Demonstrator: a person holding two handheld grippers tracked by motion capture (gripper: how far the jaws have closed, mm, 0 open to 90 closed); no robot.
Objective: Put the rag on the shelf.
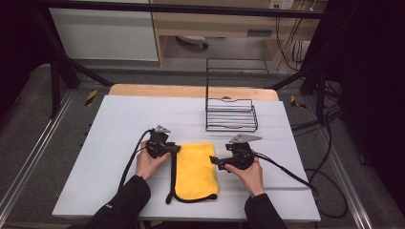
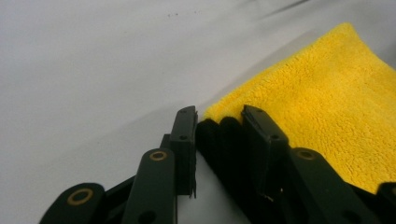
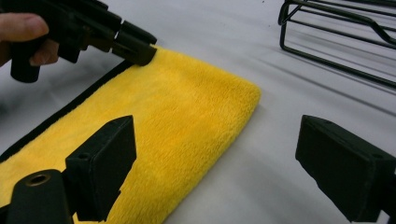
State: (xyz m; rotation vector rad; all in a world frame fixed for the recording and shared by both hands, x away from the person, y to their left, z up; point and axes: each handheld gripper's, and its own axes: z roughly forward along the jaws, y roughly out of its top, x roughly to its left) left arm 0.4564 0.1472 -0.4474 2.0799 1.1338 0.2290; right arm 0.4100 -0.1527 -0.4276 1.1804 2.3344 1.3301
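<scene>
Both forearms are reaching in from the near edge of the table (image 1: 119, 119), each hand wrapped around a gripper that is pointing inward toward the folded yellow cloth (image 1: 196, 169) lying between them. The left gripper (image 1: 173, 150) is sitting low at the cloth's far left corner, while the right gripper (image 1: 213, 161) is hovering just beside the cloth's right edge. The high view is giving the layout, with a black wire rack (image 1: 231, 114) standing farther back on the white table; it cannot resolve the jaws themselves. The left gripper view is showing them close up: the left gripper (image 2: 218, 122) is standing narrowly apart with the cloth's black-trimmed edge (image 2: 222, 140) bunched between the jaws and apparently touching both pads, so it is pinching that corner. The right gripper view is showing its own right gripper (image 3: 219, 163) spread wide, one jaw hanging over the yellow cloth (image 3: 187, 107), the other over bare table, nothing pressed between them; it is also catching the left gripper (image 3: 140, 49) biting the far corner.
</scene>
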